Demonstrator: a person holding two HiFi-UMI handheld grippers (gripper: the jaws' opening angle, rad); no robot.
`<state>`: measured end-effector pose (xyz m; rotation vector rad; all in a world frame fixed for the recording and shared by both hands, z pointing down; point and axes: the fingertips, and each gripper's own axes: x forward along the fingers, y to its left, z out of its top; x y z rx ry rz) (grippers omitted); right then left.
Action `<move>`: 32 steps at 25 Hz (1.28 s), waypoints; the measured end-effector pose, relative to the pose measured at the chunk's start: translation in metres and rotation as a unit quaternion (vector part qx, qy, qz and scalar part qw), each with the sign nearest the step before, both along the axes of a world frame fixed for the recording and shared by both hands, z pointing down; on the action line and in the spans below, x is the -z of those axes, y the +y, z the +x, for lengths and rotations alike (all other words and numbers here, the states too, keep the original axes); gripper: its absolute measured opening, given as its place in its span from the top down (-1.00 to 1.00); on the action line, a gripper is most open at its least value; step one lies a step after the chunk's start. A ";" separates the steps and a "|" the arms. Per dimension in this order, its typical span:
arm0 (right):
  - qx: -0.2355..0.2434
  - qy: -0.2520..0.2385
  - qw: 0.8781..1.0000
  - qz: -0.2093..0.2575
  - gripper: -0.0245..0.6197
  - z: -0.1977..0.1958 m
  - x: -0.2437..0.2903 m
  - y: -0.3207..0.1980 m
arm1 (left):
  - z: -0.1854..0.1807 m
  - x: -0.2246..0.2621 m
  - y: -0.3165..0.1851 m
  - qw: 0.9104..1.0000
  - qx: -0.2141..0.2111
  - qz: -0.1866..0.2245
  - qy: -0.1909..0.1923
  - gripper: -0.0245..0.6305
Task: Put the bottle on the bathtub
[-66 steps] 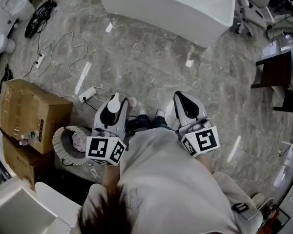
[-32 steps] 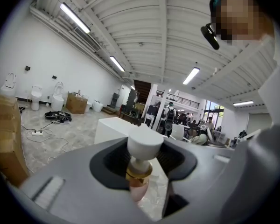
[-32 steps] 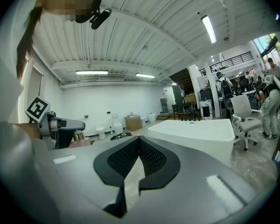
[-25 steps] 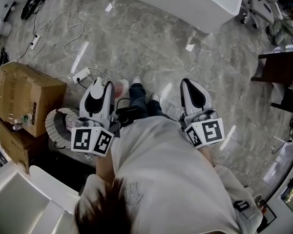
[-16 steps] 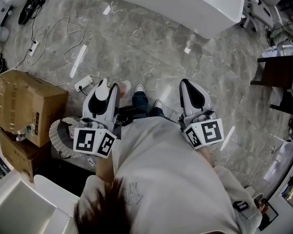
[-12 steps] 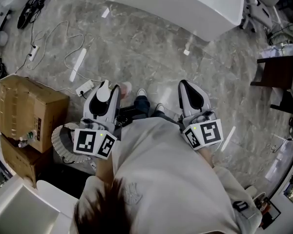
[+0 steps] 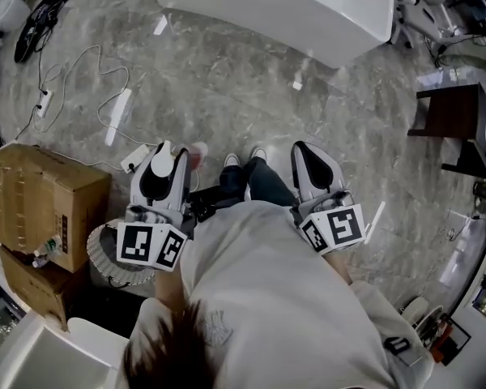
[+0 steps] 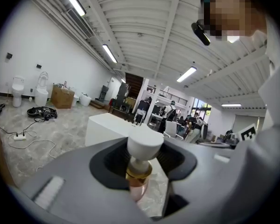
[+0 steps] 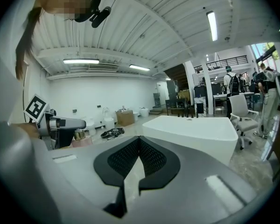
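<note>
A bottle [image 8: 139, 174] with a pink body, gold collar and white cap stands upright between the jaws of my left gripper [image 8: 142, 155], which is shut on it. From the head view the left gripper [image 7: 167, 147] is in front of the person's body, and the pink bottle [image 7: 197, 152] shows beside its tip. My right gripper [image 7: 301, 147] is level with it on the right, and in its own view the right gripper [image 9: 139, 140] is shut and empty. The white bathtub [image 7: 292, 6] lies ahead across the marble floor, also visible as bathtub [image 8: 107, 127] and bathtub [image 9: 196, 129].
Cardboard boxes [image 7: 40, 197] and a round wastebasket [image 7: 105, 254] sit at the left. A power strip with white cables [image 7: 117, 116] lies on the floor ahead left. A dark table [image 7: 458, 120] stands at the right and an office chair [image 9: 242, 108] stands beyond the tub.
The person has stepped forward over the floor, carrying both grippers along towards the bathtub. The boxes and cables have slid back in the head view. The bottle stays in the left gripper.
</note>
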<state>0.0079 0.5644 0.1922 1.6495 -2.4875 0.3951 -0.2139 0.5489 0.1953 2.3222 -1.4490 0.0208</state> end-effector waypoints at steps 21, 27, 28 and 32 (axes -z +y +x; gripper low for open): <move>0.057 0.029 0.998 -0.008 0.93 -0.021 0.004 -0.047 | -0.021 -0.016 -0.023 0.998 0.058 -0.018 -0.010 0.30; 0.059 0.017 0.998 -0.008 0.93 -0.001 0.000 -0.089 | -0.003 -0.016 -0.059 0.998 0.063 -0.019 -0.017 0.30; 0.060 0.015 0.998 -0.007 0.93 0.003 0.000 -0.097 | 0.001 -0.015 -0.066 0.998 0.064 -0.019 -0.019 0.30; 0.062 0.008 0.998 -0.005 0.93 0.023 0.000 -0.125 | 0.020 -0.012 -0.094 0.997 0.071 -0.017 -0.017 0.30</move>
